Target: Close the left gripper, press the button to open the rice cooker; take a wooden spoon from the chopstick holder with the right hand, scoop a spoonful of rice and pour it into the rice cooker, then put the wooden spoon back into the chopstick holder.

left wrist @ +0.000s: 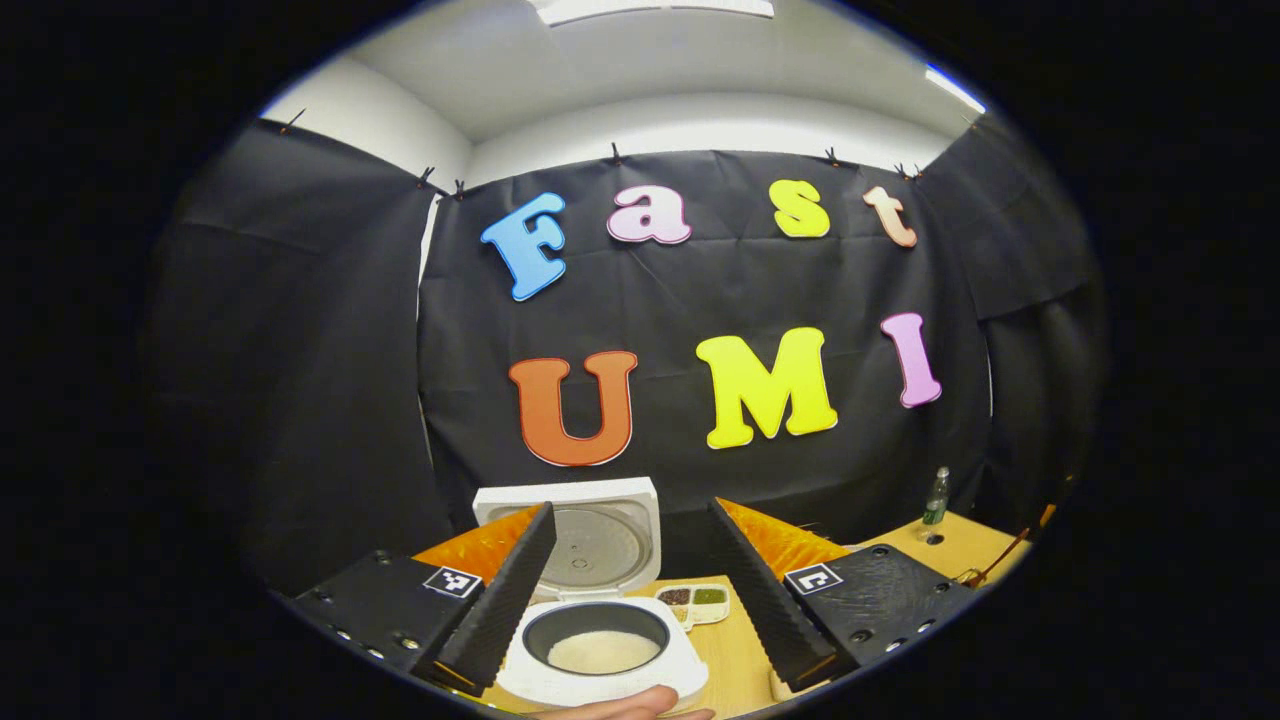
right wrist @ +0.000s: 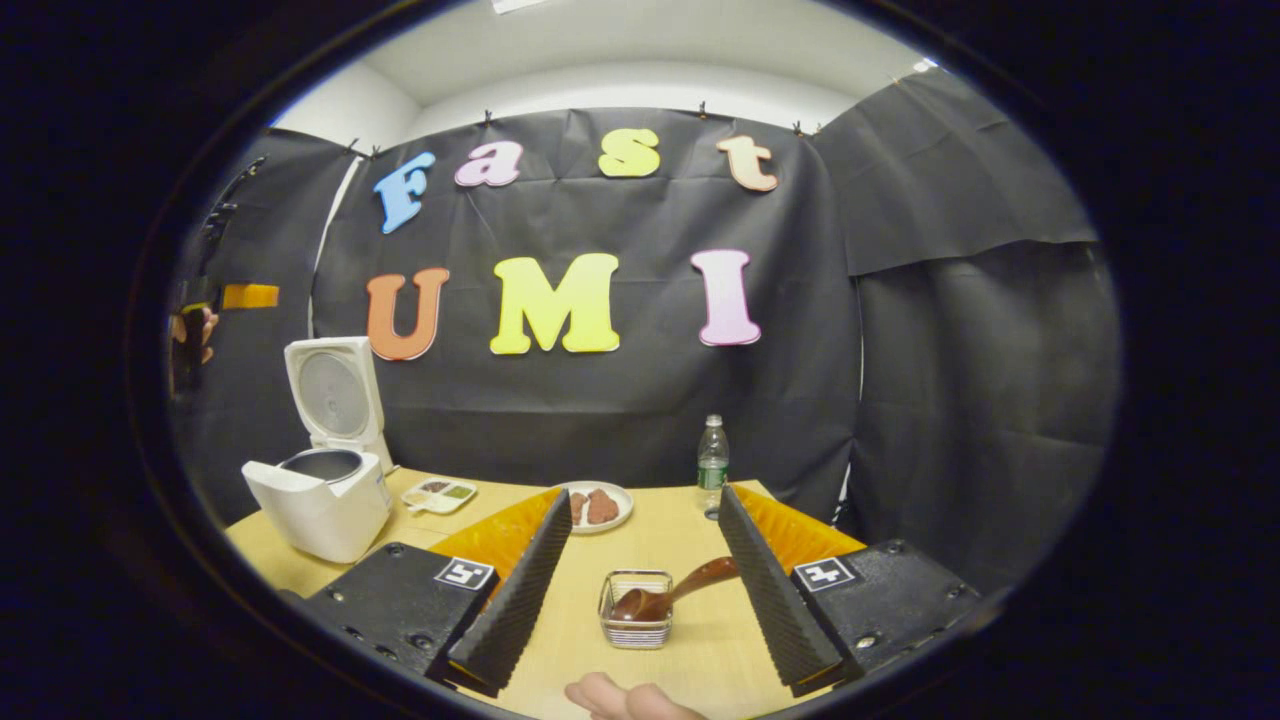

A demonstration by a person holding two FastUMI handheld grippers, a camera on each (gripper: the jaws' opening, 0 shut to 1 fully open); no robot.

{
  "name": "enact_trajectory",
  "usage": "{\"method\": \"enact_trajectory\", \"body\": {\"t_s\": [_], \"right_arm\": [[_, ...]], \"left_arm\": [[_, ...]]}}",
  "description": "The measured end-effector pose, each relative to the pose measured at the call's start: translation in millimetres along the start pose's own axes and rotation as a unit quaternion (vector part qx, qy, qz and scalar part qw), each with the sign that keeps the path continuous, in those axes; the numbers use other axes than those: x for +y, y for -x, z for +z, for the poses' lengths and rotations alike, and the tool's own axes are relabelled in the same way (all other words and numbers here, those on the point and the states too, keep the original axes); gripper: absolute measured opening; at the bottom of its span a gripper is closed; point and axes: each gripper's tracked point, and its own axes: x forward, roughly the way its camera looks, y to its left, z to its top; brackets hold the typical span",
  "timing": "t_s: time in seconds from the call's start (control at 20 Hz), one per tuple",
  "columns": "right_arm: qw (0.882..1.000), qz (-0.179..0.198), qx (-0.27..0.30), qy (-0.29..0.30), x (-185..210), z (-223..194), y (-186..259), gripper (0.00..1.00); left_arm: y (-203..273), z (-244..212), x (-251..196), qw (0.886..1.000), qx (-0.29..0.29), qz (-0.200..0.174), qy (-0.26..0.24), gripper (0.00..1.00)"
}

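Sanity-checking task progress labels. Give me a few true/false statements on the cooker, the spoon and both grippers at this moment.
1. The rice cooker has its lid up. True.
2. The wooden spoon is clamped in the right gripper. False: its bowl rests in the chopstick holder, and the gripper's fingers stand wide apart.
3. The inner pot holds white rice. True.
4. The left gripper is shut. False: its fingers stand apart, framing the cooker.
5. A water bottle stands on the table. True.
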Motion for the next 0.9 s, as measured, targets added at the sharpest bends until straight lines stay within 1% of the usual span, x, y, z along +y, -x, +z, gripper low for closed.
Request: {"method": "enact_trajectory", "body": {"t_s": [0.05,0.1,0.15,0.2,0.3,0.35,0.4,0.45,0.55,0.6,0.7,0.8,0.9], "right_arm": [[1.000,-0.003,0.003,0.000,-1,-1,-2,0.92],[1.000,-0.006,0.007,0.000,-4,-3,-2,0.92],[1.000,-0.006,0.010,-0.002,-4,-4,-3,0.92],[1.000,-0.006,0.015,-0.006,-4,-5,-3,0.96],[1.000,-0.009,0.024,-0.011,-6,-9,-5,0.94],[1.000,-0.011,0.027,-0.011,-7,-10,-5,0.94],[0.999,-0.016,0.030,-0.010,-9,-10,-7,0.92],[0.999,-0.021,0.033,-0.006,-9,-9,-8,0.94],[0.999,-0.019,0.028,0.002,-4,-7,-6,0.92],[1.000,-0.018,0.022,0.002,-2,-4,-6,0.93],[1.000,-0.009,0.013,0.005,7,-7,-9,0.94],[1.000,0.000,0.021,0.009,12,-15,-11,0.94],[1.000,0.011,0.027,0.010,15,-20,-11,0.94]], "left_arm": [[-12,5,11,1.000,-0.005,0.016,0.005,0.95],[-25,9,25,0.999,-0.008,0.032,0.000,0.95],[-39,12,34,0.999,-0.016,0.043,-0.006,0.95],[-54,17,41,0.998,-0.027,0.050,-0.009,0.95],[-80,25,45,0.997,-0.050,0.050,-0.003,0.95],[-94,24,45,0.997,-0.054,0.046,-0.003,0.95],[-103,19,47,0.997,-0.059,0.052,-0.008,0.95],[-112,15,52,0.996,-0.066,0.058,-0.017,0.95],[-130,4,42,0.996,-0.070,0.047,-0.010,0.95],[-139,1,39,0.997,-0.071,0.044,-0.005,0.95],[-158,-5,40,0.997,-0.065,0.051,0.001,0.95],[-176,-17,43,0.997,-0.050,0.056,-0.007,0.95],[-194,-29,51,0.997,-0.028,0.065,-0.003,0.95]]}}
